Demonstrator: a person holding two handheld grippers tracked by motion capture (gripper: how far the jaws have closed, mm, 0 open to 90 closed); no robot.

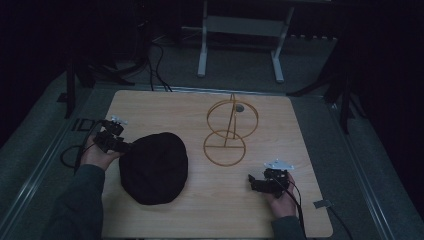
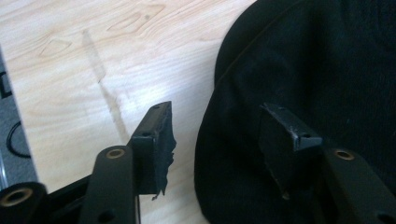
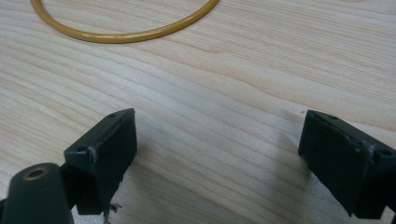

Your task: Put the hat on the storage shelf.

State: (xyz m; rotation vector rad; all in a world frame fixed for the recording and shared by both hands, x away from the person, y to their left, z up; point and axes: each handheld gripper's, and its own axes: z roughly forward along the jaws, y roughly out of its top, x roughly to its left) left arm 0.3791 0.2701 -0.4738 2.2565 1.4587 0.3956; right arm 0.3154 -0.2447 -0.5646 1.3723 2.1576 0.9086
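A black knit hat lies flat on the wooden table, left of the middle. My left gripper sits at the hat's left edge, jaws spread wide. In the left gripper view the gripper straddles the hat's rim: one pad is over bare wood and the other over the black fabric, with neither pressing on it. A gold wire stand with two rings and an upright post rises right of the hat. My right gripper rests open near the table's front right, and its base ring shows ahead of the gripper.
The table's left edge lies close to my left gripper, with a dark cable loop beyond it. A white-legged frame stands on the floor behind the table. Black stand legs flank both far corners. Bare wood stretches between the hat and my right gripper.
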